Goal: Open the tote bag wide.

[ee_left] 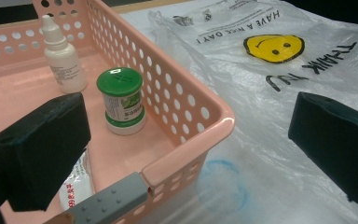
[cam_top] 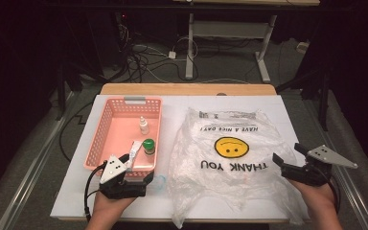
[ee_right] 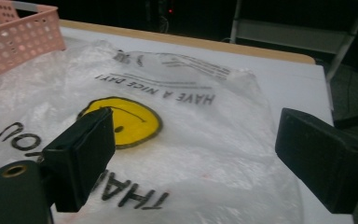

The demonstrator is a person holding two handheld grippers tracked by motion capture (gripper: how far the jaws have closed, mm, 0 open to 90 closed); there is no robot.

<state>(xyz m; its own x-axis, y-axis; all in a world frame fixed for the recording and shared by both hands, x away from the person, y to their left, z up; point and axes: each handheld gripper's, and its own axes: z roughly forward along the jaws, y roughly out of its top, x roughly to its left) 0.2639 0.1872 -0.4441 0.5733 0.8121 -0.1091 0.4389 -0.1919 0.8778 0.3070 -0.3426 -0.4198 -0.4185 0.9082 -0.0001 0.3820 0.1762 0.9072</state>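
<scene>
**Both grippers open beside basket and bag**

Nearest the high camera, two forearms are cut off by the bottom edge. The left gripper [cam_top: 135, 166] is held with jaws wide apart astride the near right corner of the pink basket [cam_top: 106, 111], nothing clamped. Inside are seen a green-capped jar [ee_left: 121, 101], a white dropper bottle [ee_left: 61, 55] and a tube [ee_left: 77, 183], partly hidden by a jaw. The right gripper [cam_top: 287, 154] is held open, empty, at the right edge of the plastic bag [cam_top: 230, 148] spread over the white board [cam_top: 76, 191].

White board [cam_top: 268, 103]: landmark; lies on the tabletop.
Wooden tabletop [cam_top: 187, 89]: strip along board's far edge.
Cables [cam_top: 139, 60]: floor beyond board.
Desk frame [cam_top: 263, 52]: beyond board.
</scene>
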